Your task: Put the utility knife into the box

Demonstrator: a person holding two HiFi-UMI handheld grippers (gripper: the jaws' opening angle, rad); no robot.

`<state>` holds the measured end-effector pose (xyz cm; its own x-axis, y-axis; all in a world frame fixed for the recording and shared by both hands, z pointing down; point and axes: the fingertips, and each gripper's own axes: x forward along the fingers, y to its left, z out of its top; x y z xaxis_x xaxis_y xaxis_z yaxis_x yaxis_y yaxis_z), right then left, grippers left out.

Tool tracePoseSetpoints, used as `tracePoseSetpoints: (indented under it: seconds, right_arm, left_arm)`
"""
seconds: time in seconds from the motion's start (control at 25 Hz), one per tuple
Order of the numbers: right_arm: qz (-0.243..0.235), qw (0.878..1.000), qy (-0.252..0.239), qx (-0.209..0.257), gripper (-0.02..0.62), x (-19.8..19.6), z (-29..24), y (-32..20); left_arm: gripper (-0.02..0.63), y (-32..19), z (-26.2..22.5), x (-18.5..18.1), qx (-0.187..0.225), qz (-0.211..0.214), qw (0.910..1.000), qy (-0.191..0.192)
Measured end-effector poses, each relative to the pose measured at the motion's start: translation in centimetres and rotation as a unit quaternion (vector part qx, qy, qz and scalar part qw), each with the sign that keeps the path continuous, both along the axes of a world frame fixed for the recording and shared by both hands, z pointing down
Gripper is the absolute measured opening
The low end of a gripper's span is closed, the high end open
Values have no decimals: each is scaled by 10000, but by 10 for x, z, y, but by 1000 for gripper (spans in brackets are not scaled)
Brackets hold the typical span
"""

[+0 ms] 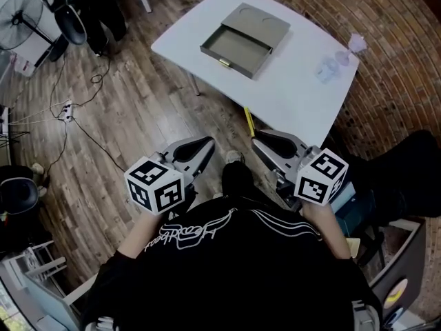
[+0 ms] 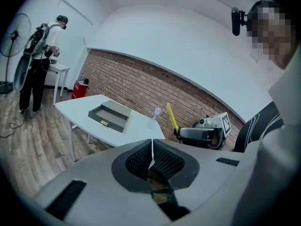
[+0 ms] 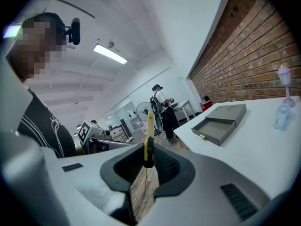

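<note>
A grey box (image 1: 244, 36) lies on the white table (image 1: 296, 95) with its drawer pulled open toward me; it also shows as the box (image 2: 109, 116) and the box (image 3: 221, 124). My right gripper (image 1: 258, 139) hovers off the table's near edge, shut on a yellow utility knife (image 1: 249, 121) that sticks out forward past the jaws. The knife (image 3: 149, 138) stands upright between the pads, and the knife (image 2: 171, 117) is seen from the side too. My left gripper (image 1: 205, 145) hangs beside it over the floor, its pads (image 2: 162, 158) together with nothing in them.
A clear plastic bottle (image 1: 329, 66) and a crumpled wrapper (image 1: 357, 42) sit at the table's right end by the brick wall. A fan (image 1: 17, 19) and cables (image 1: 69, 109) are on the wooden floor at left. A person (image 2: 40, 62) stands at a far table.
</note>
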<state>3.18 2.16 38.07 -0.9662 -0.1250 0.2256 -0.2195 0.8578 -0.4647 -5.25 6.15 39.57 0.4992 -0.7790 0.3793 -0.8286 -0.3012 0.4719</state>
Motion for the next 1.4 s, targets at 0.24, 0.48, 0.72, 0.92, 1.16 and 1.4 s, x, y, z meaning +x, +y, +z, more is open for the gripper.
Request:
tracePoseSetpoints:
  seconds: [0.24,0.48,0.72,0.92,1.16,1.4]
  right_arm:
    - [-52,10000,63,16,66,-21,1,-85]
    - [-56,9997,197,124,67,-46,2,-165]
    - [-95,9988,481,26,67,-62,19,-222]
    - [-43,9963,852,76,66,-79,32,-253]
    - [262,9910,1303,-141,67,-101,61,-284]
    - [671,9792,1891,-289,67,-118,97,-305]
  left_arm:
    - [34,-81,0,-20,-95,-99,9999,-24]
    - [34,-161,-2,-39,-114,-115,9998,-106]
    - [34,-216,1,-52,-138,-213,9996,-119]
    - [34,-242,10,-66,-219,-169,9996,-65]
    - [35,-274,15,-98,-325,101,9994,-62]
    - [35,-305,15,-131,-329,536,9979,-182]
